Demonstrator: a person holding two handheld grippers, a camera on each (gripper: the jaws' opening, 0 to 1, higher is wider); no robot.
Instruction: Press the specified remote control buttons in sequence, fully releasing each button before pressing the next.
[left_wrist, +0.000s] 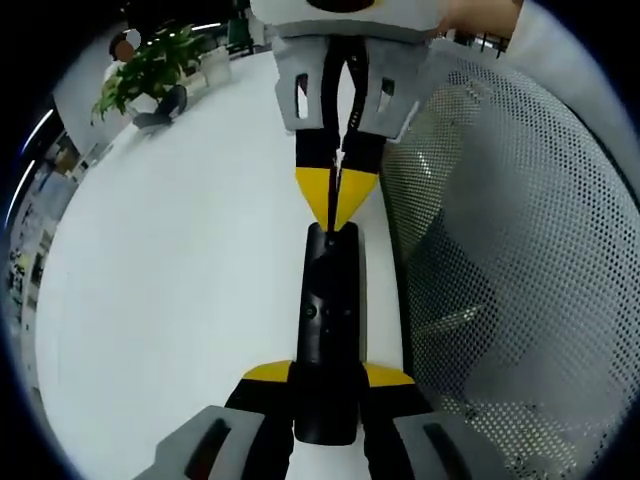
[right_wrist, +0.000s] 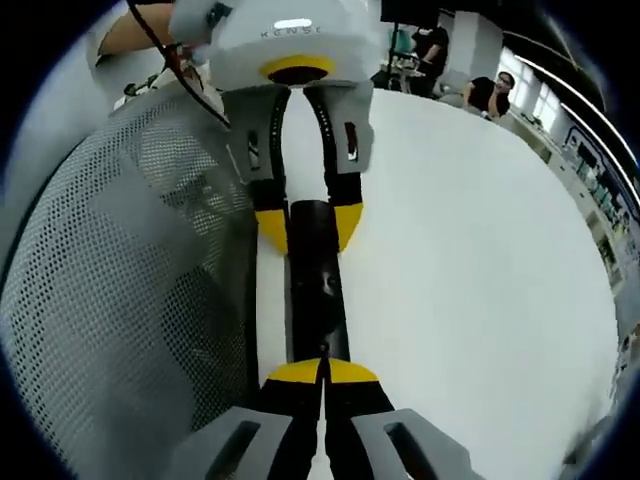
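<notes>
Two grippers meet over a black remote control (left_wrist: 327, 330) that lies lengthwise on the white desk (left_wrist: 180, 300), just beside a grey perforated mesh surface (left_wrist: 510, 250). In the left gripper view, the left gripper (left_wrist: 327, 378) has its yellow-tipped jaws on either side of the remote's near end, clamped on it. The right gripper (left_wrist: 337, 190) comes in from the far side, its yellow tips pressed together into a point that touches the remote's far end. In the right gripper view, the same right gripper (right_wrist: 322, 372) shows its jaws closed with no gap, tips resting on the remote control (right_wrist: 318, 290), while the left gripper (right_wrist: 307, 225) grips the opposite end. A potted green plant (left_wrist: 150, 70) stands at the desk's far edge. People (right_wrist: 490, 92) sit beyond the desk.
</notes>
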